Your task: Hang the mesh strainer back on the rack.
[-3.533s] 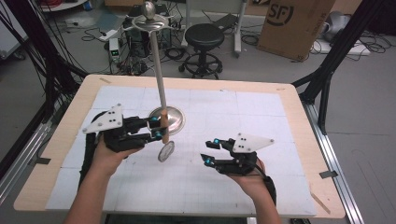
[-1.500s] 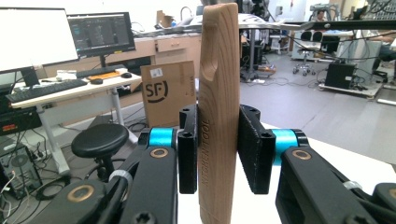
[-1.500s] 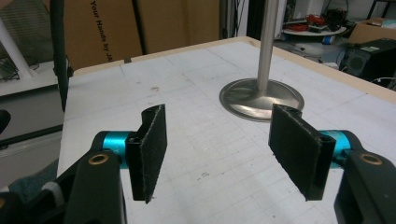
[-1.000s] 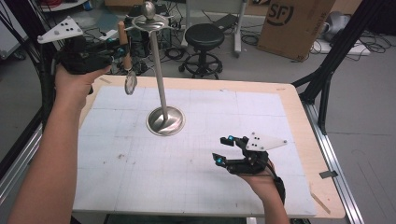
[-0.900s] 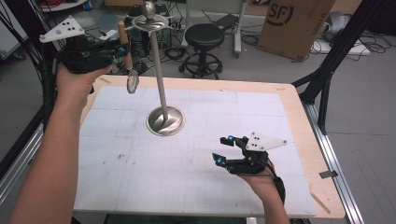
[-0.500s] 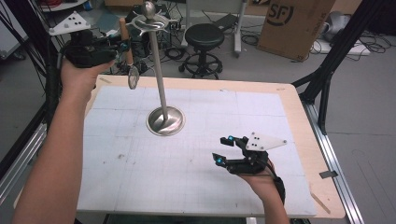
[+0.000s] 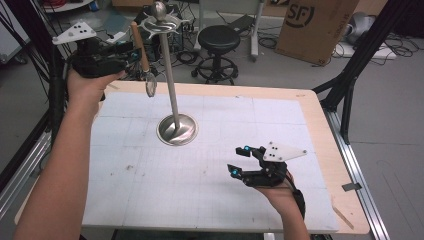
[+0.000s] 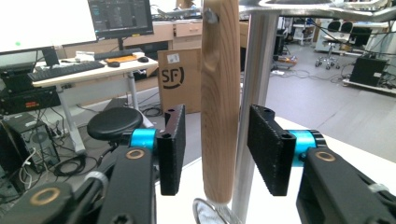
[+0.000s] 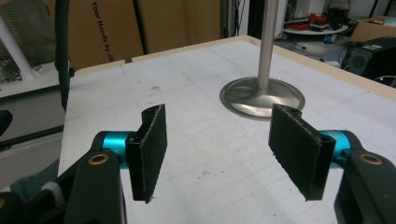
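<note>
Your left tool is sitting raised at the upper left of the high view, level with the top of the steel stand. Its jaws have just been opening: in the left gripper view the wooden handle of the strainer is standing upright between the pads, with a gap showing on both sides, so the pads are not pressing on it. The handle's top end is sitting right at the stand's top hook ring; whether it is hooked on, I cannot tell. The small mesh bowl is hanging below the handle, just left of the stand's pole and well above the worktop. The stand's round base is resting on the worktop at centre frame. Your right tool is resting low at the lower right of the high view, jaws standing apart and gripping nothing, pointing toward the stand's base.
</note>
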